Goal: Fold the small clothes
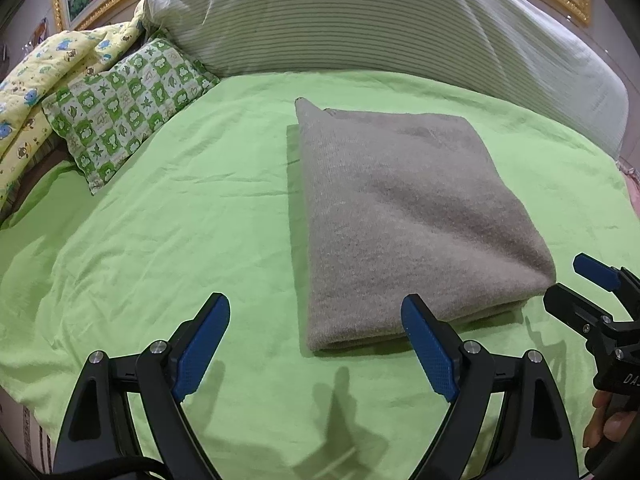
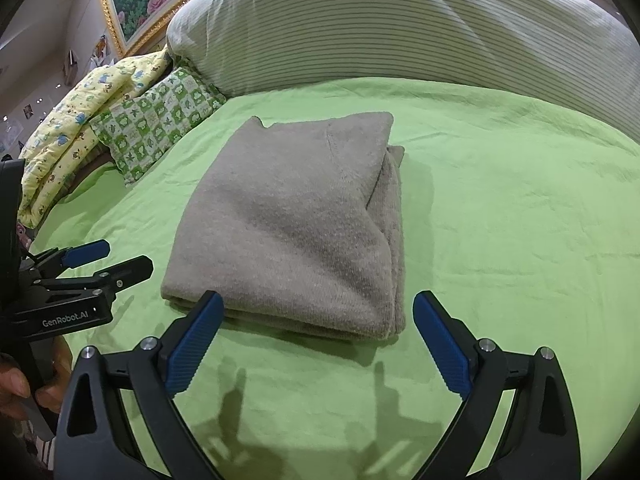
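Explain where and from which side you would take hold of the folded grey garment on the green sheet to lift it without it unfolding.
Probably take the grey garment at its near edge, coming in low from the front. There the stacked layers show as an open edge, so one pinch catches them all. The right claw is open just before that edge; the left claw is also open.

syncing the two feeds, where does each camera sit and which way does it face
Left wrist: on the left gripper, low over the green sheet, facing the striped pillow; folded grey garment ahead-right; right gripper and a hand at its right edge.
Right wrist: on the right gripper, facing likewise; garment ahead-left; left gripper and a hand at its left edge.
Shared: garment, sheet, pillow, both grippers open.
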